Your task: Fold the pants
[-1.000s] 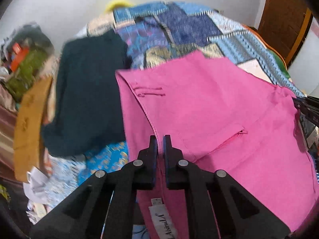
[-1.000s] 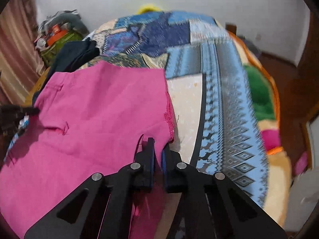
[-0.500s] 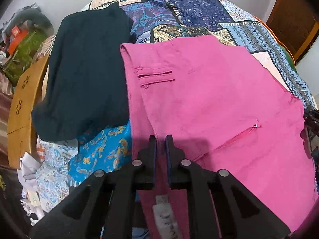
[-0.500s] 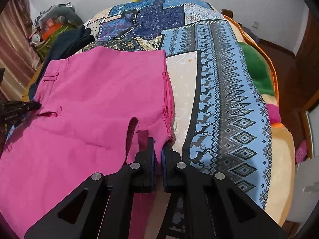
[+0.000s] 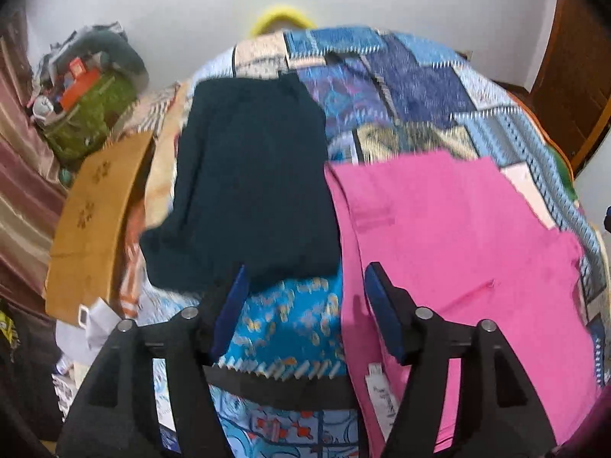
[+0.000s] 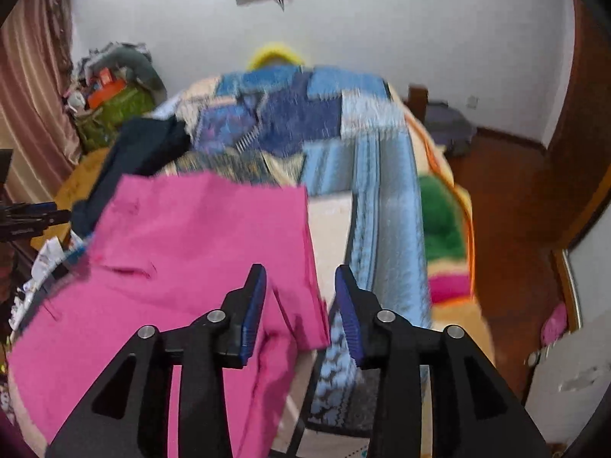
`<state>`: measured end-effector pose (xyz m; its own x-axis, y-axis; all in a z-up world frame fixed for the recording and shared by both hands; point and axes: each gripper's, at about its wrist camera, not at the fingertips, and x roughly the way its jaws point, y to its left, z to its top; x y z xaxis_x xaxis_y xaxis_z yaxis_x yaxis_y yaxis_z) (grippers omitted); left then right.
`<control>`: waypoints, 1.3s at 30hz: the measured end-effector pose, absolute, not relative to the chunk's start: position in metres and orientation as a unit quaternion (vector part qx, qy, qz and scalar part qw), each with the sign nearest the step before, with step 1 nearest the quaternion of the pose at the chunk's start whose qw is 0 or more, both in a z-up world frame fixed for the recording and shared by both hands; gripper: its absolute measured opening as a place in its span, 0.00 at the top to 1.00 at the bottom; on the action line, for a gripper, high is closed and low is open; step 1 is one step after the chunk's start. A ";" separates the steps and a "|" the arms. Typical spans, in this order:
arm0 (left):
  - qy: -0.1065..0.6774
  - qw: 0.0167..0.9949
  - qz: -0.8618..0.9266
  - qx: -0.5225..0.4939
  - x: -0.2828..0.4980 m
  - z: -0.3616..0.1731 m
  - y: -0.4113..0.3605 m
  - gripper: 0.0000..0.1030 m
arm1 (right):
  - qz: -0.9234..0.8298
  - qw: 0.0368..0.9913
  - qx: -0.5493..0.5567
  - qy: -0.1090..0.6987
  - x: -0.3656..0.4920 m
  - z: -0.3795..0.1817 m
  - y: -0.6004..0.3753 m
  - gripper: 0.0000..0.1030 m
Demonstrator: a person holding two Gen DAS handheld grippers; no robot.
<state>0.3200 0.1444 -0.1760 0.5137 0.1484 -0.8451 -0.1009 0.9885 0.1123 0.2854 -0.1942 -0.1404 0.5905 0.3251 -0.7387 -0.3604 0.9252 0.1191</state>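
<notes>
Pink pants [image 5: 458, 252] lie folded flat on a patchwork bedspread [image 5: 401, 95]. In the left wrist view my left gripper [image 5: 303, 282] hovers above the pants' left edge, its jaws opening, with nothing between them but the blue cloth below. A white label [image 5: 383, 393] shows at the pants' near edge. In the right wrist view the pink pants [image 6: 191, 248] fill the lower left. My right gripper [image 6: 299, 278] hangs over their right corner, jaws opening, and the pads touch no fabric. The left gripper's tips [image 6: 34, 215] show at that view's left edge.
A dark folded garment [image 5: 244, 191] lies left of the pants on the bed. A wooden board [image 5: 95, 213] and a cluttered green bag [image 5: 88, 114] stand at the left. A green and pink blanket [image 6: 445, 236] drapes the bed's right side, above a wooden floor [image 6: 508, 206].
Both grippers were shut on the pants' near edge; now both have let go, opened and lifted. The pants lie flat on the bed.
</notes>
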 end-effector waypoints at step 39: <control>0.523 0.851 0.036 0.034 0.439 -0.242 0.144 0.86 | 0.218 0.809 -0.059 0.542 0.477 -0.271 -0.099 0.77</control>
